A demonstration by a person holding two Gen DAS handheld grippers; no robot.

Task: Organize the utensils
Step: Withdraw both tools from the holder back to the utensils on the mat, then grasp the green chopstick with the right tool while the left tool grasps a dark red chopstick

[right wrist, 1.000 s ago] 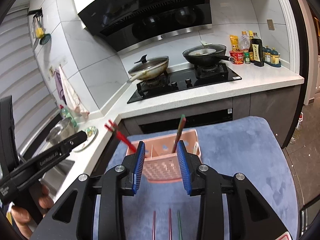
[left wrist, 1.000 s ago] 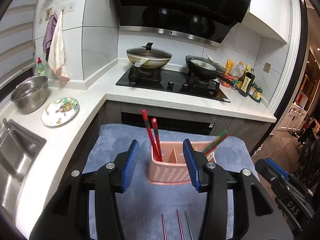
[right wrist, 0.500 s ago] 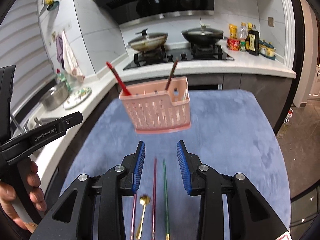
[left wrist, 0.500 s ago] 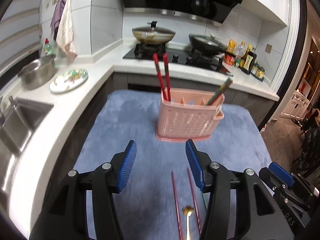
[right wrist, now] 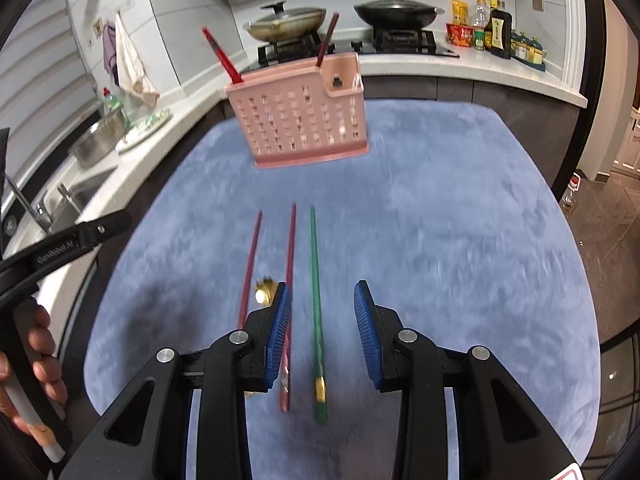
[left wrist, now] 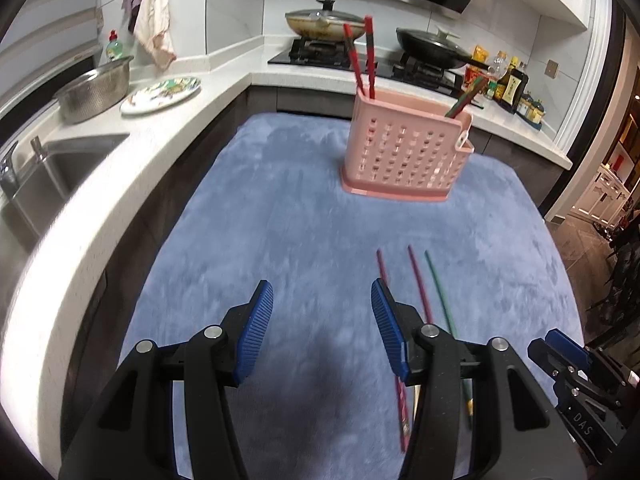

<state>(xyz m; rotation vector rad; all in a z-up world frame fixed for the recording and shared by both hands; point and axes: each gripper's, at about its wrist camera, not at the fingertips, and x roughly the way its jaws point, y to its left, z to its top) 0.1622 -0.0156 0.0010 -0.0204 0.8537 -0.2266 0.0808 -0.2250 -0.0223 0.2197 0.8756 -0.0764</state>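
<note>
Lowering since before, both tools [left wrist: 322,320] [right wrist: 320,322] gape empty over green chopstick [right wrist: 316,300].

Chopsticks [right wrist: 316,280] on mat [right wrist: 440,240], before basket [right wrist: 300,120]

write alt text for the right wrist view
The open right gripper hovers over a green chopstick lying on a blue mat, with two dark red chopsticks and a gold spoon to its left. A pink utensil basket stands beyond.
</note>
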